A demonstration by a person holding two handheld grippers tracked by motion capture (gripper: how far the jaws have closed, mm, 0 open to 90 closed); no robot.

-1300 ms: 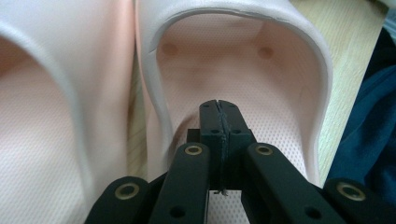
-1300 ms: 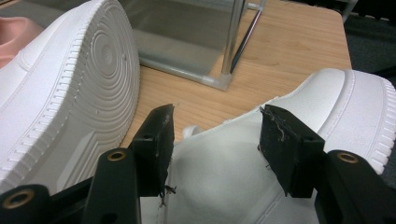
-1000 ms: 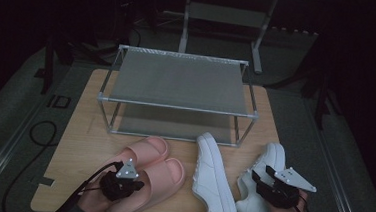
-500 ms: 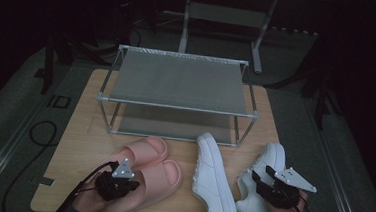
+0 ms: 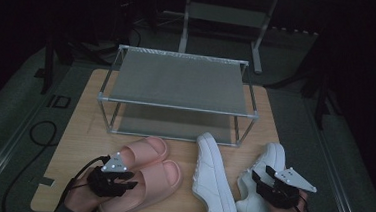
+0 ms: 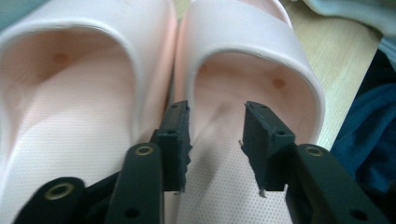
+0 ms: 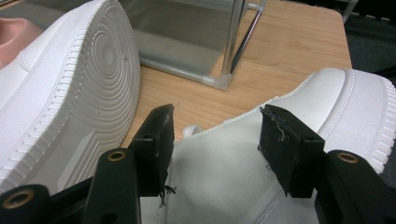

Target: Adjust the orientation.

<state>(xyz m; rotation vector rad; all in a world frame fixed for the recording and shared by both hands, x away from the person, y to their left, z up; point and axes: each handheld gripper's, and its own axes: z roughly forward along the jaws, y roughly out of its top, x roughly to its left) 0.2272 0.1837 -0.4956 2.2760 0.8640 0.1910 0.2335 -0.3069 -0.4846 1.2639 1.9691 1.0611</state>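
Pink foam slides lie nearest, at the lower left of the high view, side by side and touching, toes pointing up-frame toward the rack. Left gripper (image 5: 120, 181) sits over the heel end of the right-hand pink slide (image 5: 145, 185). Its jaws have just been opening and now stand spread above the footbed, pads clear of the foam, nothing pinched. In the left gripper view the strap arch of that slide (image 6: 252, 51) rises straight ahead between the jaws; the other pink slide (image 6: 84, 93) lies off to the left of frame.

Long axis of the slide runs away from the gripper, heel near, toe far. Judgement: any grasp means going forward along that axis to the strap or inner wall.

Right gripper (image 5: 265, 184) rests lower right over the collar of the right white sneaker (image 5: 263, 186), jaws spread to either side of the opening (image 7: 215, 163), not clearly pressing. Second white sneaker (image 5: 213, 180) lies tipped on its side between the pairs, sole (image 7: 79, 93) facing the right gripper.

Farther up the wooden worktop (image 5: 82, 123) stands a two-tier metal shoe rack (image 5: 178, 80), both shelves bare. Left hand is nearer the slides, right hand nearer the sneakers.
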